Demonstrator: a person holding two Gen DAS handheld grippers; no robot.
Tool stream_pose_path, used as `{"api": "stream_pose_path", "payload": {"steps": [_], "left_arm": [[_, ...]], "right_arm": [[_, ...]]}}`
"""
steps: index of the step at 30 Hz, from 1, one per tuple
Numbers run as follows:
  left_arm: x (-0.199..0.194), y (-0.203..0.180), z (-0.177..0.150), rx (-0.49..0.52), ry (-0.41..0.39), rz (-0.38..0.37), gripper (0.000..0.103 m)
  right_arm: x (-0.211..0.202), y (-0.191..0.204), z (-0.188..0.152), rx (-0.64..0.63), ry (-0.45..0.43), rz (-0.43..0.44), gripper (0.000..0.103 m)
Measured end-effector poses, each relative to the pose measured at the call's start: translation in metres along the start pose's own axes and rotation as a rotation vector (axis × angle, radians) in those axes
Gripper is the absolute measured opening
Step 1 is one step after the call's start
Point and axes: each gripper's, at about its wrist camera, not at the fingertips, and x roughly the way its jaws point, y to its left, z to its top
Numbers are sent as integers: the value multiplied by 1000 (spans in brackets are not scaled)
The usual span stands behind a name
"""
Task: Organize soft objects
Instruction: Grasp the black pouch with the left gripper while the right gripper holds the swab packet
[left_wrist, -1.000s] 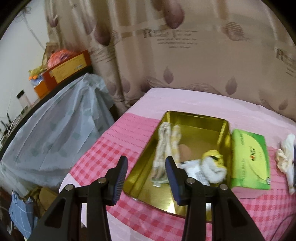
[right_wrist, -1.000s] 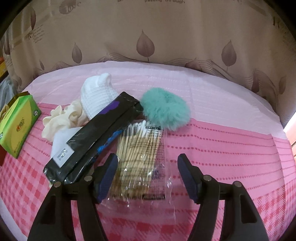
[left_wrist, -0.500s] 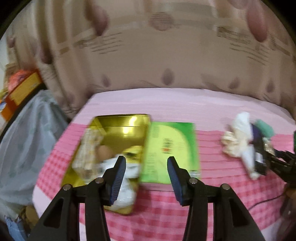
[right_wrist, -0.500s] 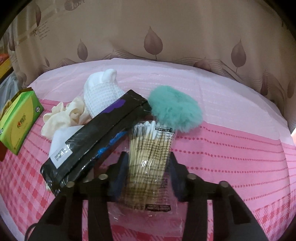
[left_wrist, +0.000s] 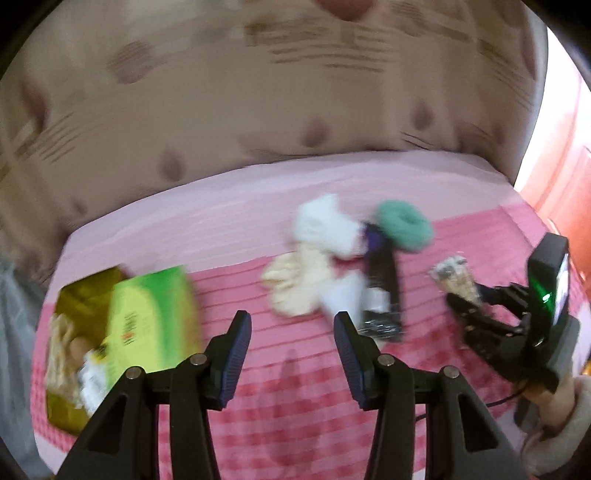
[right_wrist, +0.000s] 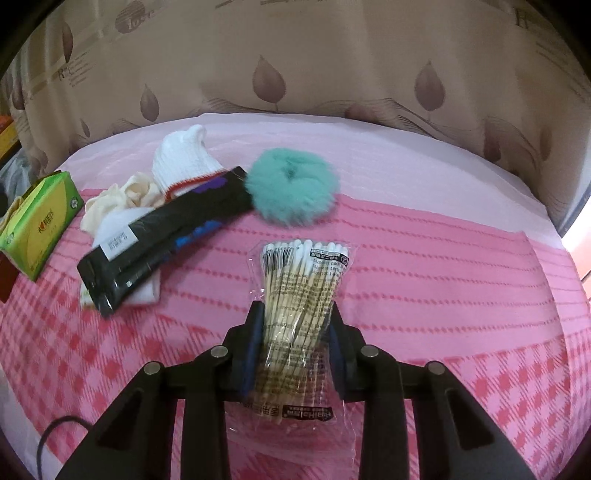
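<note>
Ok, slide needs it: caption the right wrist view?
Right gripper clamps a cotton swab packet above the pink checked cloth.

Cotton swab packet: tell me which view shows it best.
The right wrist view. There the cotton swab packet fills the centre, sharp, with the right gripper shut on its middle. In the left wrist view the packet is small and blurred, off at the right edge.

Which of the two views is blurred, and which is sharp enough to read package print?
Left wrist view: motion-smeared, green box and curtain streaked. Right wrist view: sharp, label on the swab pack legible; fisheye bends the table edge in both.
</note>
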Motion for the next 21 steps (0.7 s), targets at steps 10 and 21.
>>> {"api": "stream_pose_path", "payload": {"steps": [10, 21], "left_arm": [[53, -59, 44, 81, 173, -143, 50], [114, -75, 63, 73, 332, -119, 50]], "right_arm": [[-3, -8, -4, 31, -3, 8, 29], [-4, -12, -5, 47, -5, 33, 30]]}}
